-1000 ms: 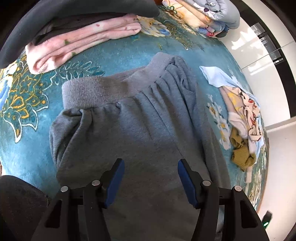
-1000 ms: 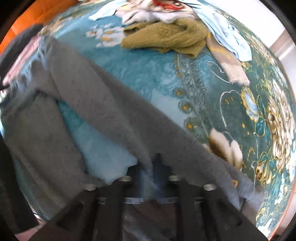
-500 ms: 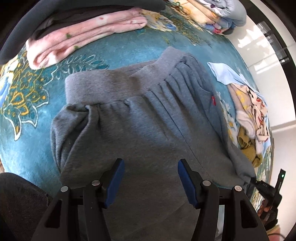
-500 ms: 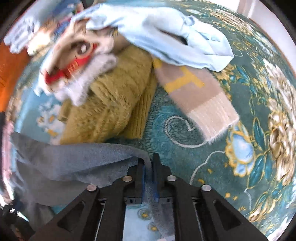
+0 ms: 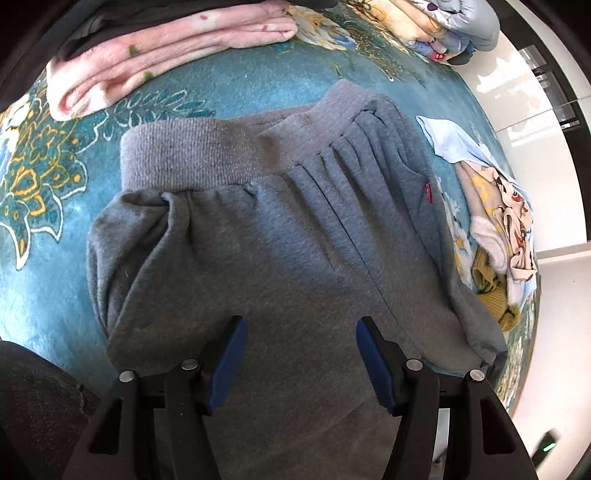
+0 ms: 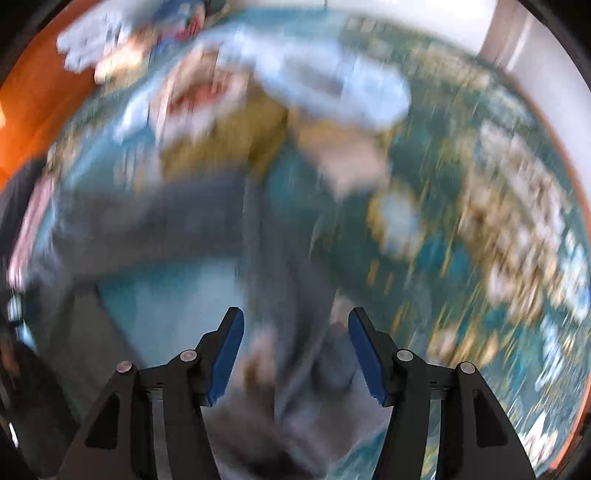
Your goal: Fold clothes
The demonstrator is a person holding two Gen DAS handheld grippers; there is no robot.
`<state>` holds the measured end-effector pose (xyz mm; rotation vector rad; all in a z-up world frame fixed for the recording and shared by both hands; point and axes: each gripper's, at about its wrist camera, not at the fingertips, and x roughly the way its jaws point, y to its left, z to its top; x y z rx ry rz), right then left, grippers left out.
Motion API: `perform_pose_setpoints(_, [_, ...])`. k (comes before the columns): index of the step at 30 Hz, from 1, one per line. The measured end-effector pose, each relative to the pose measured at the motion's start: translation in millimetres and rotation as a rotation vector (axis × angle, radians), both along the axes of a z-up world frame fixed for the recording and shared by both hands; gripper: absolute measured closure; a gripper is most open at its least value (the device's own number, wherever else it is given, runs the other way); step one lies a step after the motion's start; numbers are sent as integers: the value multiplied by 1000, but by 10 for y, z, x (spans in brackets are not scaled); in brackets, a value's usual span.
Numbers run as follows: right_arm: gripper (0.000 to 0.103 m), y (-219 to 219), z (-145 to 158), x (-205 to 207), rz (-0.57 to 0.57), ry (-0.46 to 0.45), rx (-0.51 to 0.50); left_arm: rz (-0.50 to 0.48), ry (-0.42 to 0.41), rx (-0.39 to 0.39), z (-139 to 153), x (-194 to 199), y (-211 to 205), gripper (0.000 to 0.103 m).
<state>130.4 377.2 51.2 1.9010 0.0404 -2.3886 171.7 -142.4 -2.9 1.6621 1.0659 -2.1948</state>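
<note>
My left tongs are spread wide with nothing between the blue pads, hovering over the grey sweatpants, which lie flat on the teal floral rug with the ribbed waistband at the far end from my camera and a small red tag at the right pocket seam. Beyond the waistband I see a folded pink garment, and further right at the rug's far edge a stack of folded pale clothes. To the right of the sweatpants, well apart from them, sits a loose heap: a light blue garment, a cream printed piece and a mustard knit. A dark fabric mass fills my lower left corner. On the right wrist view everything is heavily smeared, but I can see my right tongs parted wide too, gripping nothing, with a grey sweatpants leg running up between the fingers below them. I make out the mustard knit and light blue garment beyond it, and an orange surface at the upper left; finer detail there I cannot tell.
</note>
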Motion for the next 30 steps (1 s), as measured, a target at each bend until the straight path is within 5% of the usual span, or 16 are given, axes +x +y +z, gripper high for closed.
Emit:
perform_pose_setpoints(6, [48, 89, -353, 266, -70, -51, 97, 9, 31, -13, 113, 81, -32, 37])
perform_pose_setpoints(8, [88, 120, -402, 316, -83, -60, 133, 19, 31, -10, 129, 80, -33, 37])
perform_pose_setpoints(10, [91, 137, -232, 311, -60, -57, 101, 21, 35, -10, 147, 103, -12, 37])
perform_pose_setpoints(16, [92, 437, 733, 339, -21, 112, -349, 18, 35, -5, 181, 187, 8, 36])
perform_pose_setpoints(17, [92, 550, 836, 314, -37, 136, -360, 19, 32, -4, 174, 186, -6, 36])
perform_pose_setpoints(24, [90, 1555, 338, -290, -409, 37, -86, 31, 25, -6, 145, 181, -23, 36])
perform_pose_setpoints(28, [58, 1636, 238, -405, -509, 75, 6, 38, 14, -6, 105, 156, -26, 36])
perform_pose_setpoints(30, [57, 1488, 301, -403, -477, 121, 82, 33, 5, -9, 75, 124, -11, 35])
